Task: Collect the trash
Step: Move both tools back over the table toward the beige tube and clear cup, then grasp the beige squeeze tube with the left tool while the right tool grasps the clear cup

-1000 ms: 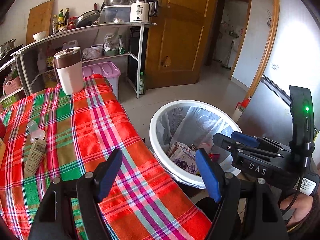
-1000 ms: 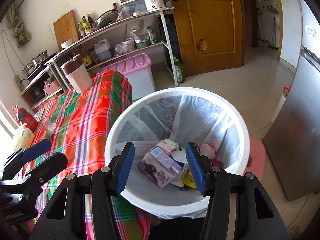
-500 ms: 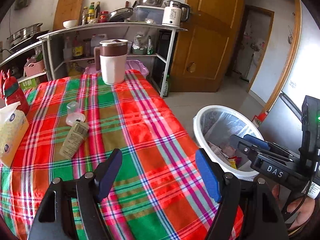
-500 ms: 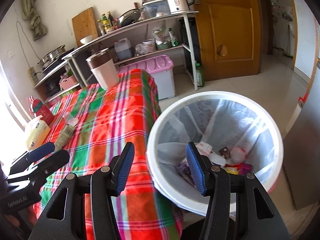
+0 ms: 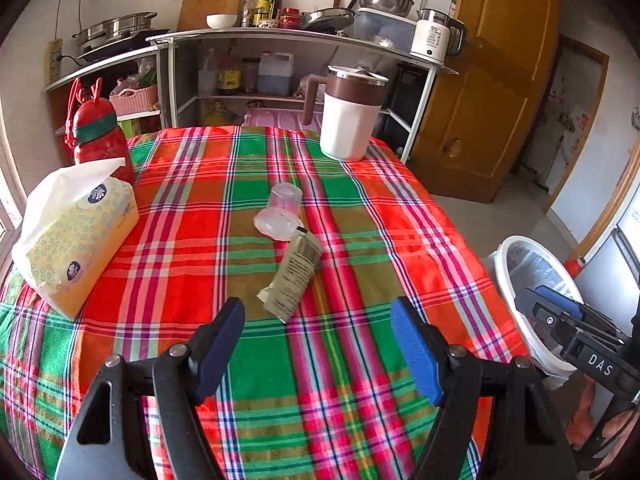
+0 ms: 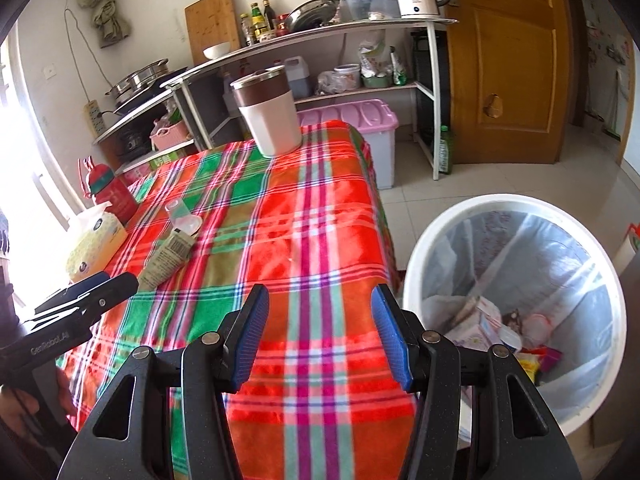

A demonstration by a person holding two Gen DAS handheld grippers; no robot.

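**Trash on the Table, Claws Empty**

While both claws gaped wide and held nothing, the left gripper (image 5: 318, 322) hung above the plaid tablecloth (image 5: 360, 240), just short of a flattened tube (image 5: 294, 276); a clear cup (image 5: 280, 212) touched the tube's far end. The right gripper (image 6: 318, 320) hovered beside the white bin (image 6: 516, 312).

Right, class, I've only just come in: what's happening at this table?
A person is clearing rubbish with a gripper in each hand. Both the left gripper and the right gripper are open and empty above the checked tablecloth. A squeezed tube and an overturned plastic cup lie on the cloth, not yet picked up. The white bin beside the table already holds some rubbish.
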